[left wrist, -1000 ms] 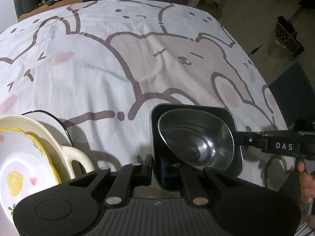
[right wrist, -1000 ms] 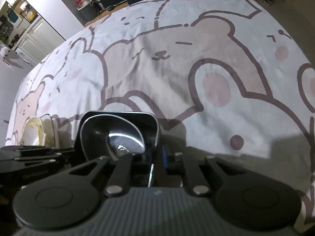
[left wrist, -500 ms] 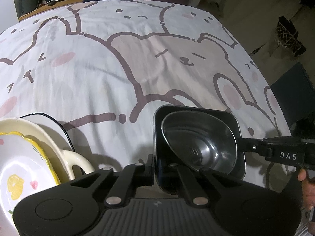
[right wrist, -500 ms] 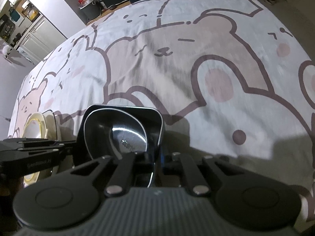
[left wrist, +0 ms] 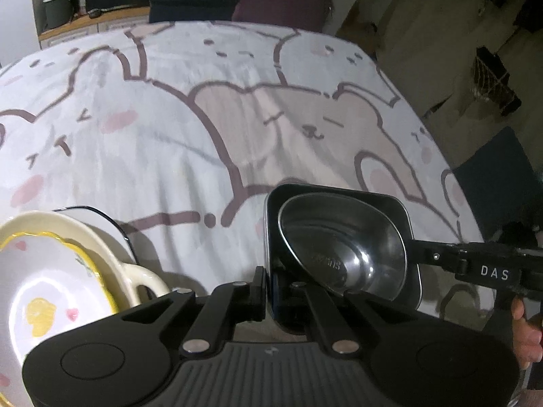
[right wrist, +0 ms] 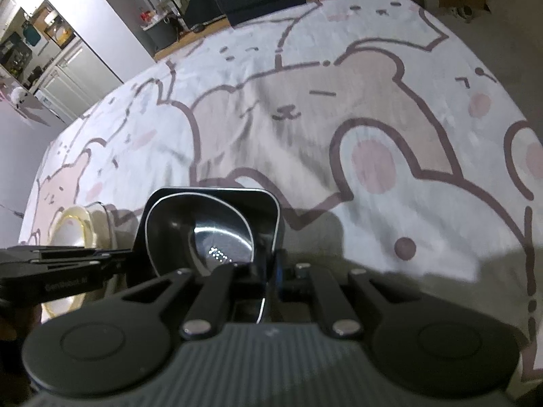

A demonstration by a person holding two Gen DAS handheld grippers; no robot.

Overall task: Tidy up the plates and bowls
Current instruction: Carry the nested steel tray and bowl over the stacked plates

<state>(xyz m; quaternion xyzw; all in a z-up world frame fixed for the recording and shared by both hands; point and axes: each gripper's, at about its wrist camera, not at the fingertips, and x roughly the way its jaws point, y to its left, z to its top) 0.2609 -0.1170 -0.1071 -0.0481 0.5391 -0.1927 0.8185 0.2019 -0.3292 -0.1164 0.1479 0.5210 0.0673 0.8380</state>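
A steel bowl [left wrist: 342, 247] [right wrist: 203, 230] sits inside a black square dish [left wrist: 339, 191] [right wrist: 217, 191]. My left gripper [left wrist: 268, 288] is shut on the dish's left rim and shows from the side in the right wrist view [right wrist: 130, 259]. My right gripper [right wrist: 273, 268] is shut on the opposite rim and reaches in from the right in the left wrist view [left wrist: 412, 249]. To the left stands a stack: a white plate with a yellow rim and lemon print [left wrist: 51, 288] in a cream handled dish [left wrist: 142, 278] [right wrist: 73, 224], on a black-rimmed white plate.
The table wears a white cloth with bear drawings [left wrist: 169, 135], bare beyond the dishes. Its right edge drops to the floor, where a dark chair [left wrist: 502, 169] stands. A person's hand [left wrist: 526, 332] holds the right gripper. Cabinets and bins stand past the far edge.
Both grippers keep their grip on the black dish. Dish and bowl have shifted slightly over the cloth, away from the near edge, and the far side of the table shows more.
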